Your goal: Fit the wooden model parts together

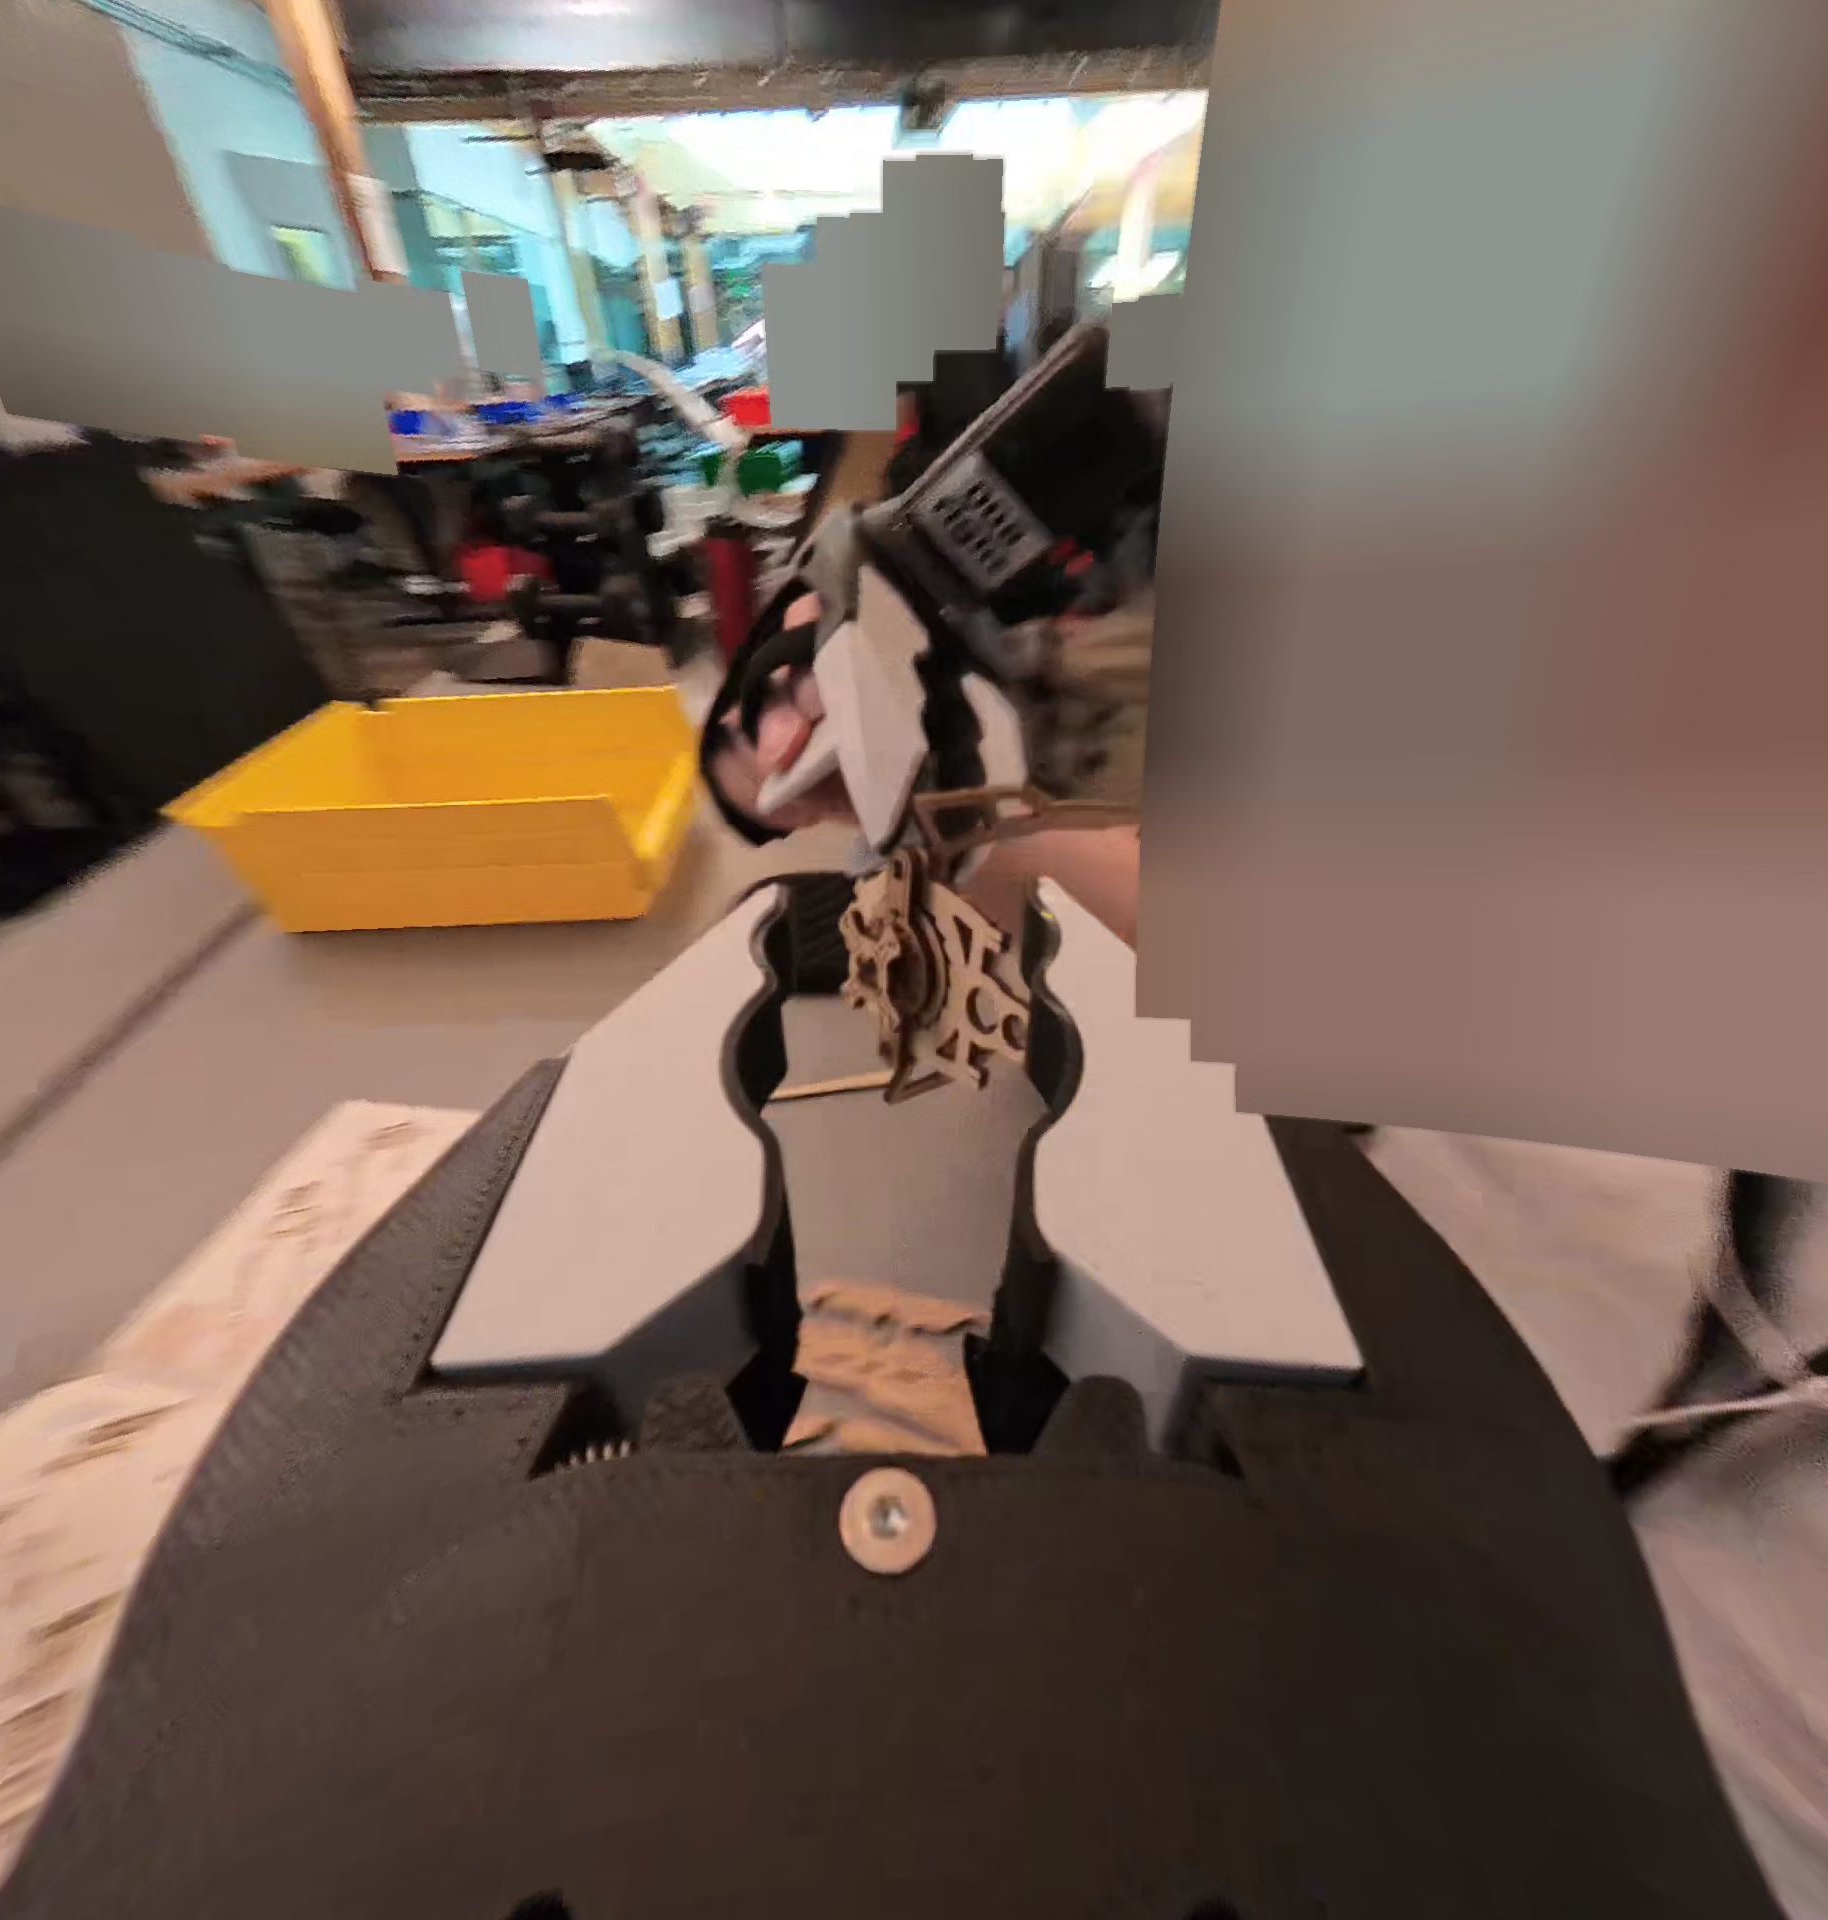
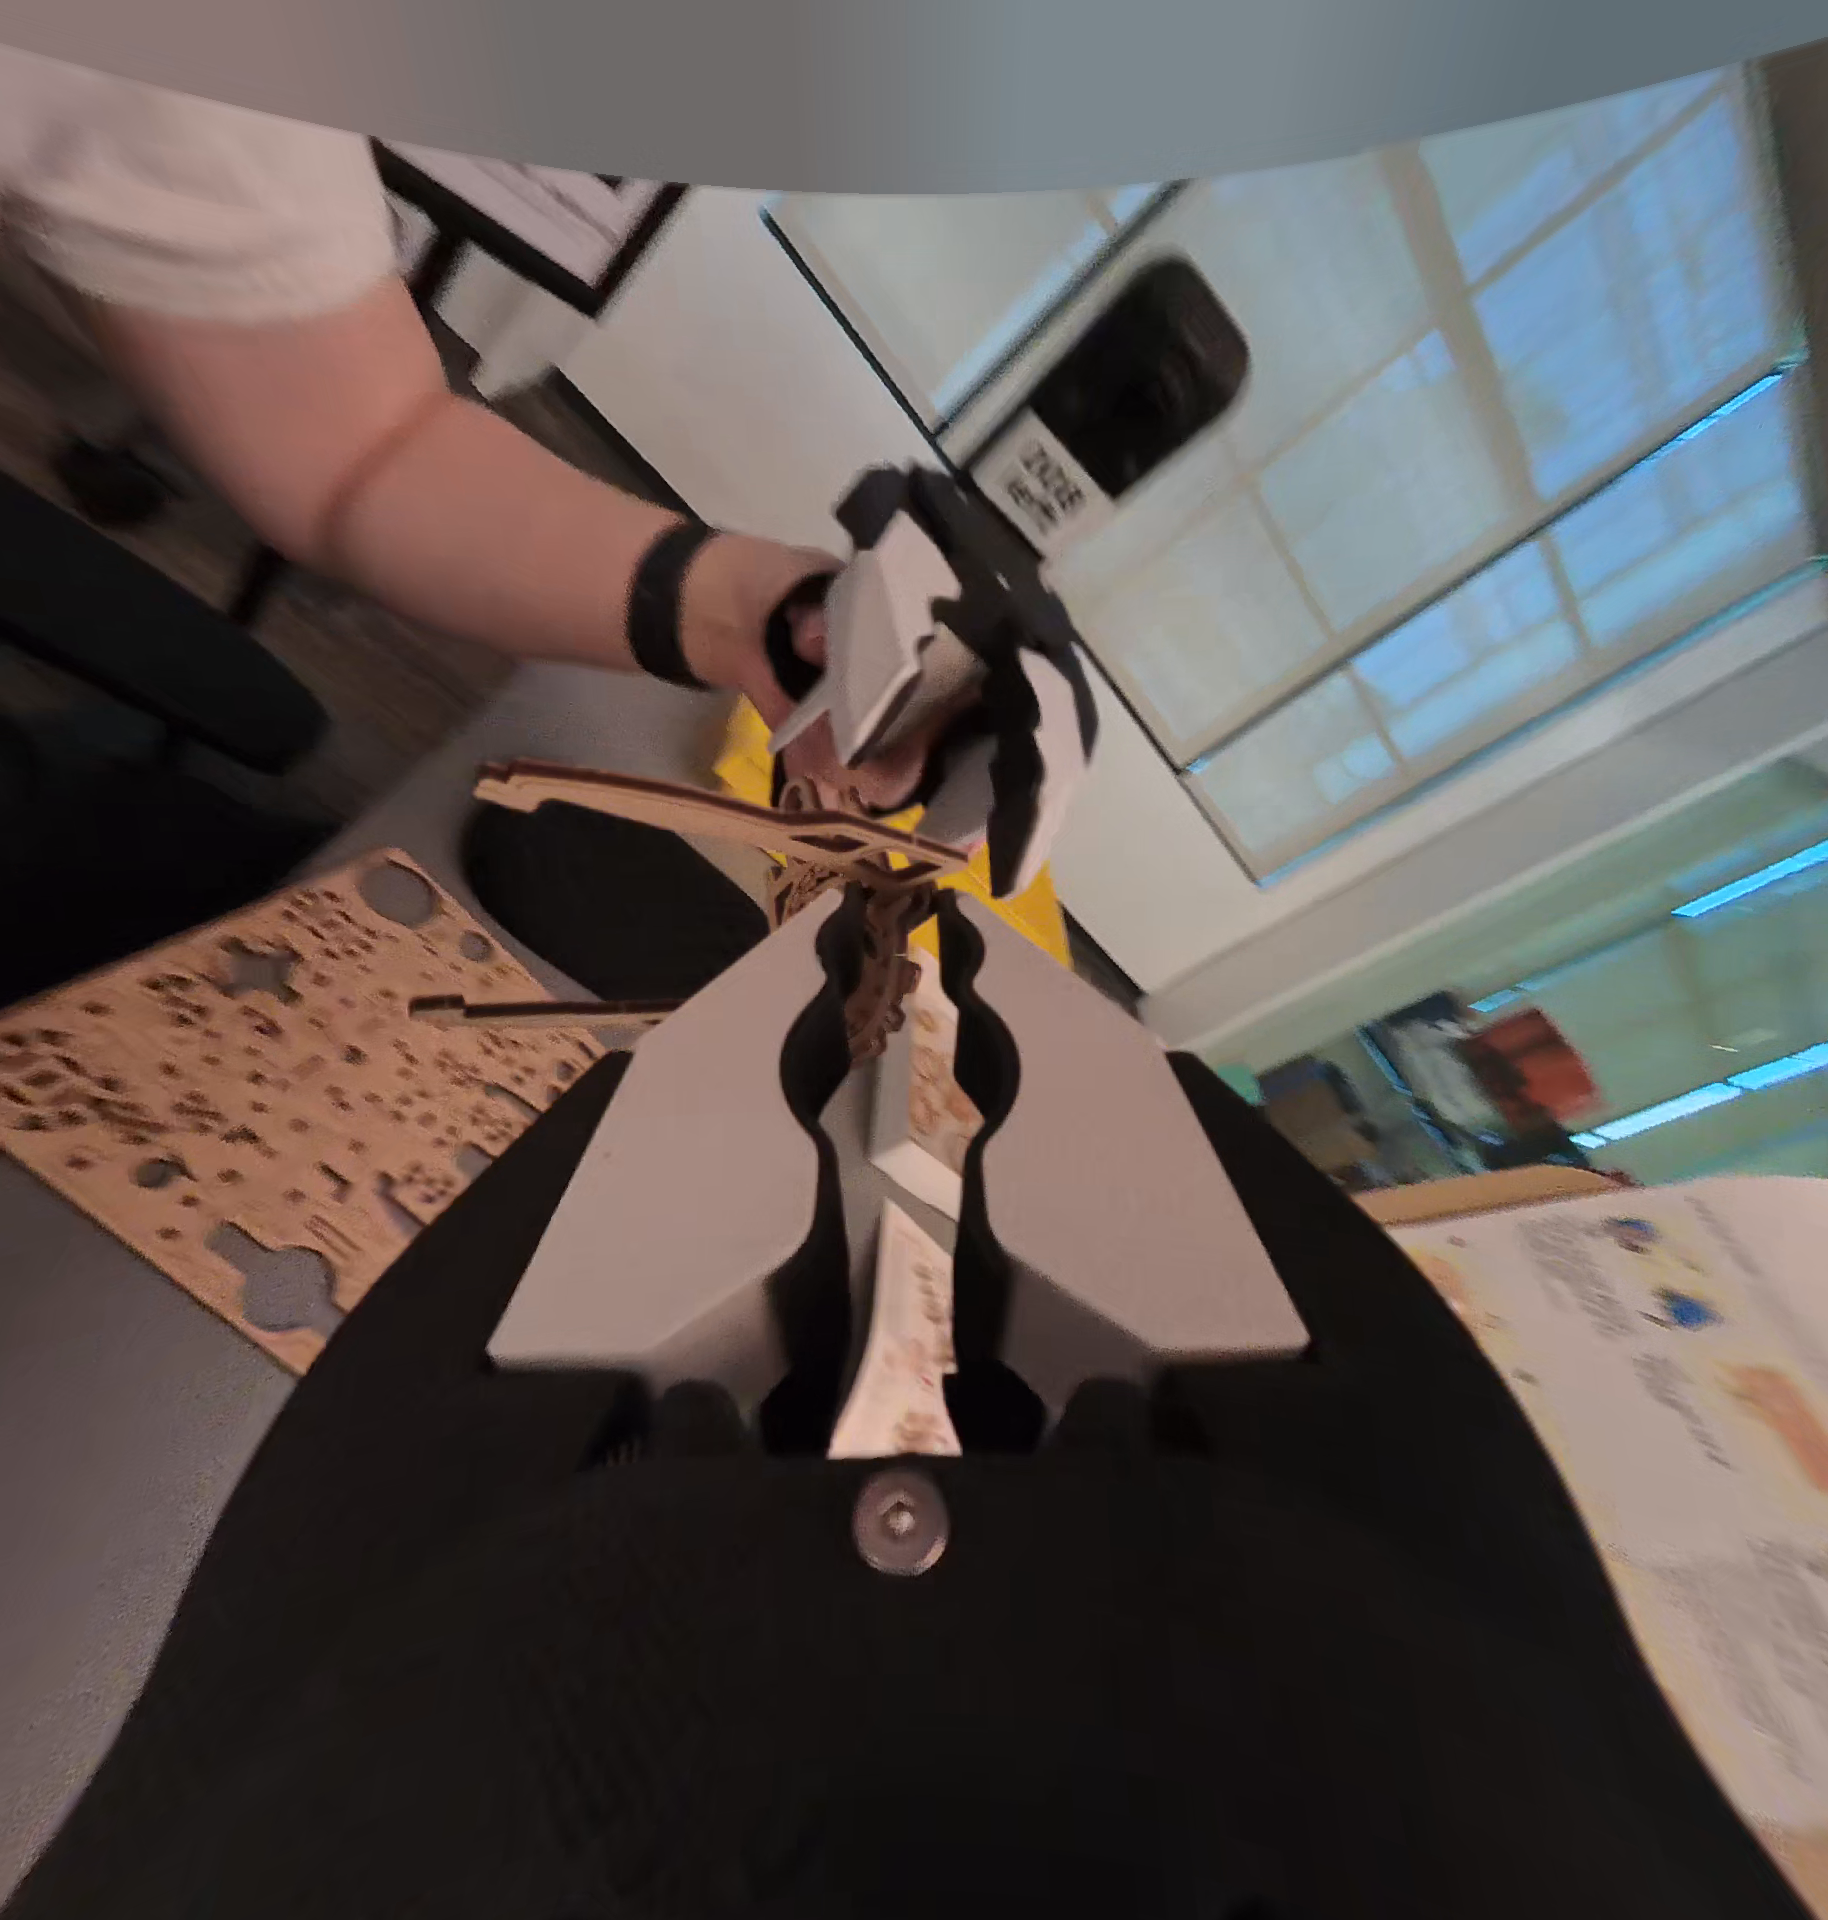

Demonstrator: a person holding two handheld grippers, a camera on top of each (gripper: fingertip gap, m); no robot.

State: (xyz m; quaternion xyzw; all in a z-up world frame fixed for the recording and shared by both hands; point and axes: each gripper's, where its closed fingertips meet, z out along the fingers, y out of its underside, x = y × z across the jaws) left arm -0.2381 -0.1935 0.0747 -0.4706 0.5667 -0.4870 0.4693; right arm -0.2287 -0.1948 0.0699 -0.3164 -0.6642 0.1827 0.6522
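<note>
A small wooden model (image 1: 931, 987) of laser-cut gears and plates hangs in the air between both grippers. My left gripper (image 1: 910, 920) has its grey fingers on either side of the model and pinches it across its width. In the left wrist view my right gripper (image 1: 879, 821) comes down from above onto the top of the model. In the right wrist view my right gripper (image 2: 889, 920) is shut on the model's dark gear (image 2: 879, 987). A long wooden arm (image 2: 681, 816) sticks out to the left. My left gripper (image 2: 894, 810) faces me there.
A yellow bin (image 1: 453, 810) stands on the grey table at the left. A punched-out wooden sheet (image 2: 214, 1081) and a loose wooden stick (image 2: 536, 1008) lie on the table. A printed instruction sheet (image 2: 1668, 1403) lies at the right. A person's forearm (image 2: 422, 520) reaches in. Both grippers' tips are close together, under 4 cm apart.
</note>
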